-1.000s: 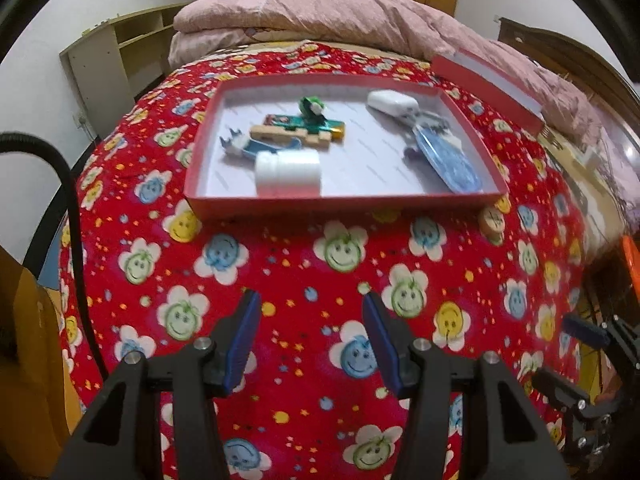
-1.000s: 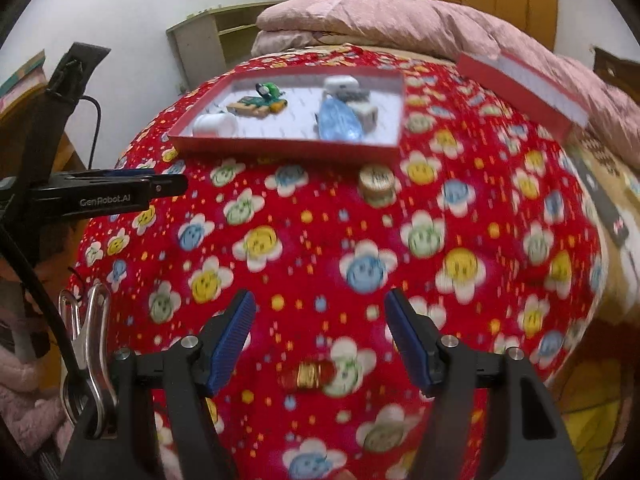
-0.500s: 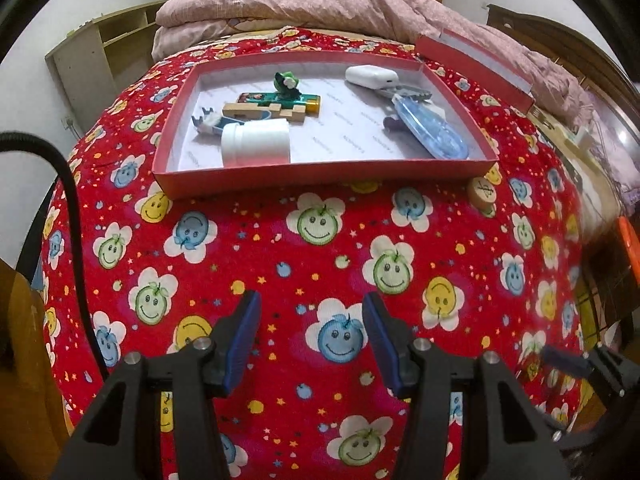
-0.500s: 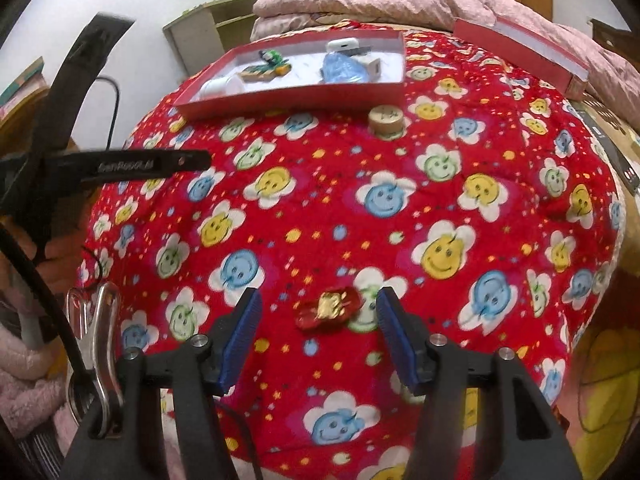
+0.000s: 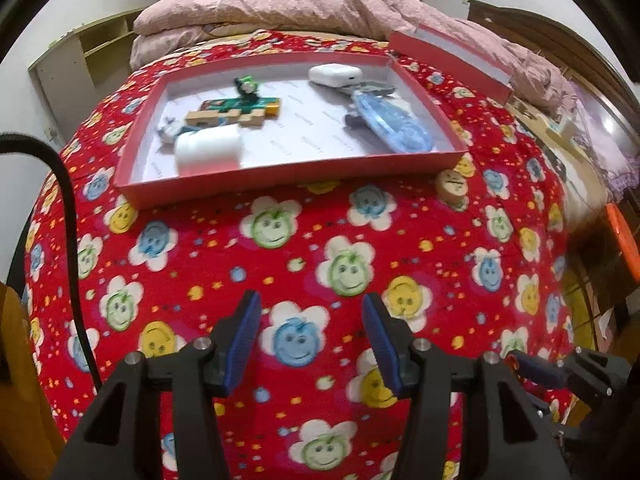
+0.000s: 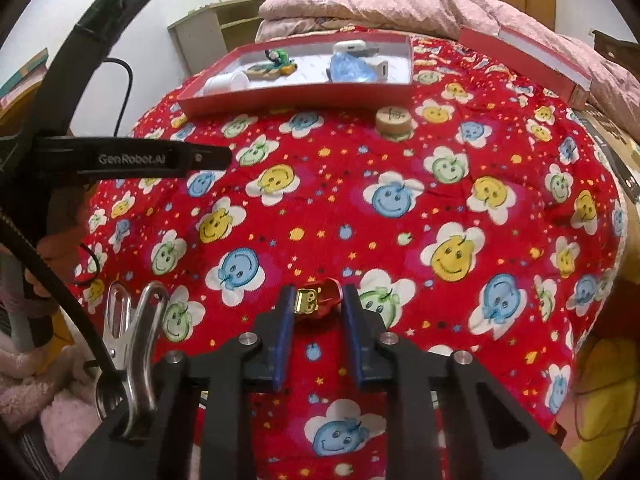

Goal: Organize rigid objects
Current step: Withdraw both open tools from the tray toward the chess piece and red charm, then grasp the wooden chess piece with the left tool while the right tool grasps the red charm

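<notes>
The right gripper has just been closing, and its blue pads now press on either side of a small red-and-gold trinket at the near edge of the red smiley-flower blanket. The trinket lies with its long axis crosswise between the jaws, its gold face turned toward the camera and its red rounded end toward the right pad (what it actually is I cannot make out).

The left gripper hangs about half open over bare blanket with nothing between its pads.

Farther up the bed sits a shallow red tray with a white floor. In its left half lie a white cylindrical bottle on its side, a wooden-and-green flat toy with a small green figure on it, and something small and bluish half hidden behind the bottle. In its right half are a white earbud case and a clear blue oblong object, lying diagonally over a darker item that is mostly covered.

Just outside the tray's near right corner rests a round wooden disc on the blanket. A second red box lies against the pink quilt, cut off in part by the folds.
</notes>
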